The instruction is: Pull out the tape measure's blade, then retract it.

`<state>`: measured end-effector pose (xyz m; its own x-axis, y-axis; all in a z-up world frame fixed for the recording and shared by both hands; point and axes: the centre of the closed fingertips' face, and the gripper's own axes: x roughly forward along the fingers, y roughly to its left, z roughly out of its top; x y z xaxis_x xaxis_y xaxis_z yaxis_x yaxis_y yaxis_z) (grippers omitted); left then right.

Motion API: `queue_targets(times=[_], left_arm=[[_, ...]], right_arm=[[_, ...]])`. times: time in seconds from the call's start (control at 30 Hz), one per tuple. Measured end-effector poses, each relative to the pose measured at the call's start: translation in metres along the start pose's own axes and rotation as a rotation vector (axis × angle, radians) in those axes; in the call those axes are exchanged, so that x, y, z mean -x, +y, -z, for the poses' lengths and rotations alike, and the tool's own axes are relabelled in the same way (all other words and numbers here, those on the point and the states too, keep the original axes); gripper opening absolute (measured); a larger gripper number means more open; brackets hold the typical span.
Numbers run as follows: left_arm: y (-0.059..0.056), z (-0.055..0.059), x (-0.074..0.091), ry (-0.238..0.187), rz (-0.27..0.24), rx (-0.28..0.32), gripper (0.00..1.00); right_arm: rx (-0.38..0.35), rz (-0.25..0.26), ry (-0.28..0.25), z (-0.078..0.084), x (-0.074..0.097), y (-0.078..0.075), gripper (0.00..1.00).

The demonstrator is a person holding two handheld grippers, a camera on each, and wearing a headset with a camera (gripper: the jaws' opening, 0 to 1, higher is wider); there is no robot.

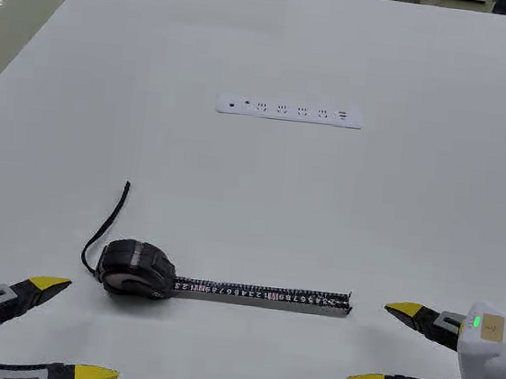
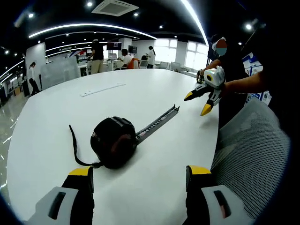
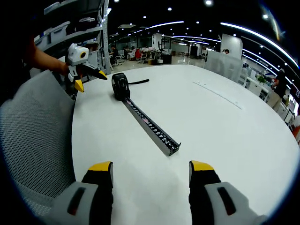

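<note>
A white tabletop carries the tape measure, its blade drawn out flat, and a power strip farther back. The left gripper and right gripper hover spread and empty at either end. Light strips line the office ceiling.

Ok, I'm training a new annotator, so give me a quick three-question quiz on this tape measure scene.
1. True or false: the blade of the tape measure is fully retracted.
2. What lies farther back on the table? A) power strip B) mug C) hammer
3. Fill in: the left gripper and right gripper both have jaws ____ and hold nothing.
Key: 1 false; 2 A; 3 open.
</note>
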<state>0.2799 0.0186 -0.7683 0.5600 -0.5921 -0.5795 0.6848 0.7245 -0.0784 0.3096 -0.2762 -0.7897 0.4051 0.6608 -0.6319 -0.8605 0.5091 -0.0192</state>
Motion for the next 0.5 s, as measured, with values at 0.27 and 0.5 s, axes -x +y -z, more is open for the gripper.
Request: queue_targets(times=[0.27,0.5], left_arm=[[-0.005,-0.002,0.005,-0.004,-0.013,0.020,0.84],[-0.014,-0.013,0.009,-0.019,0.001,0.054,0.92]], right_arm=[[-0.078,0.065,-0.041,-0.009,0.007,0.011,0.78],[-0.114,0.061,-0.042,-0.015,0.007,0.025,0.85]])
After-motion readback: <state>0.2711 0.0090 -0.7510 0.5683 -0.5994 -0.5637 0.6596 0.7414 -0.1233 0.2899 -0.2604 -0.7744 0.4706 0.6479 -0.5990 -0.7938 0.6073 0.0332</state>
